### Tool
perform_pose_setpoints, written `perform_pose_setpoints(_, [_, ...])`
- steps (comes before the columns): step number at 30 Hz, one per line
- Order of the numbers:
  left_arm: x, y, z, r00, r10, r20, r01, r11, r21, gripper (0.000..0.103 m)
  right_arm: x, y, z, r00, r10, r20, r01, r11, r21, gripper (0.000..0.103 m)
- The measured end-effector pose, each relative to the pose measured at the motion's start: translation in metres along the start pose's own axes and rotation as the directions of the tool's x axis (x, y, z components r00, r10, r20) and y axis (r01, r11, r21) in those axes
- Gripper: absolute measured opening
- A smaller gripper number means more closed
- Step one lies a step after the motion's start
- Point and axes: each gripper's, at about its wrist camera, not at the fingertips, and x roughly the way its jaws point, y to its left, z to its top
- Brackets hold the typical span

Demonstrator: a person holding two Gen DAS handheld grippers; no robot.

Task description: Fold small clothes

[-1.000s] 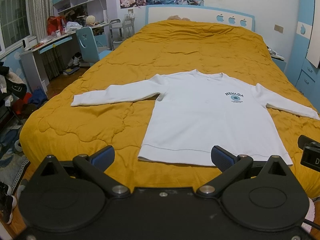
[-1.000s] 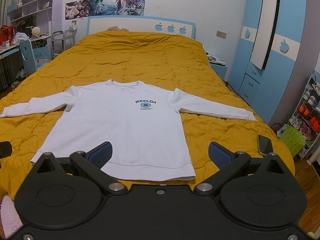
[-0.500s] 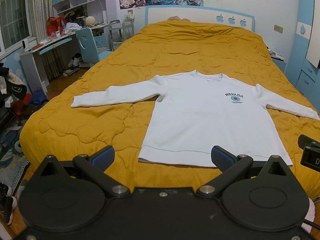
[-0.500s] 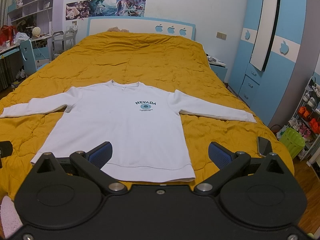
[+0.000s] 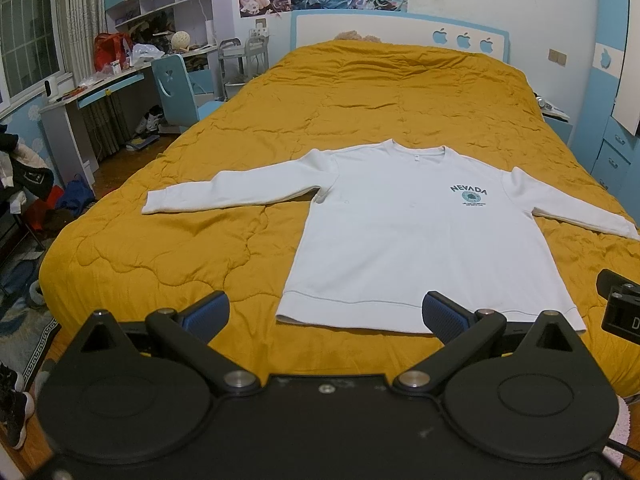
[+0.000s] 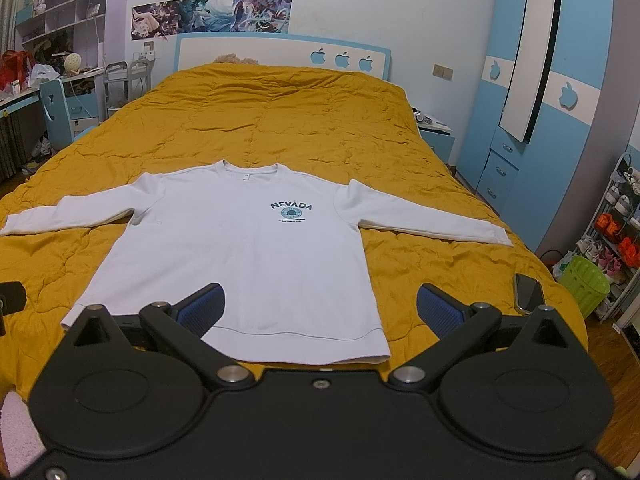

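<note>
A white long-sleeved sweatshirt (image 5: 416, 240) with a "NEVADA" print lies flat, front up, on the orange quilt (image 5: 360, 100), sleeves spread out to both sides. It also shows in the right wrist view (image 6: 248, 256). My left gripper (image 5: 326, 314) is open and empty, held above the foot of the bed just short of the hem's left part. My right gripper (image 6: 318, 306) is open and empty, over the hem's right part. Neither touches the cloth.
A dark phone (image 6: 528, 292) lies on the quilt near the bed's right front corner. A desk and blue chair (image 5: 176, 88) stand left of the bed. A blue wardrobe (image 6: 552, 120), shoe rack and green basket (image 6: 584, 284) stand to the right.
Both views have shifted very slightly; the sweatshirt sits a little lower in frame. Both grippers stay open and the sweatshirt has not moved.
</note>
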Motion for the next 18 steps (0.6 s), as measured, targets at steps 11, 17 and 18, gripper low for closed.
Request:
perform_pose_setpoints(11, [0.0005, 0.0005, 0.0006, 1.0, 0.0, -0.002, 0.0, 1.0, 0.001, 0.103, -0.0016, 0.0033, -0.0037, 1.0, 0.004, -0.005, -0.004, 1.0, 0.003, 0.103])
perform_pose_setpoints(17, [0.0009, 0.0006, 0.0001, 1.0, 0.0, -0.004, 0.0, 1.0, 0.002, 0.103, 0.0, 0.0014, -0.0005, 1.0, 0.006, -0.008, -0.006, 1.0, 0.002, 0.103])
perform_pose_setpoints(18, [0.0016, 0.0007, 0.0001, 1.0, 0.0, -0.007, 0.0, 1.0, 0.003, 0.103, 0.0, 0.0014, -0.0006, 1.0, 0.006, -0.008, -0.006, 1.0, 0.002, 0.103])
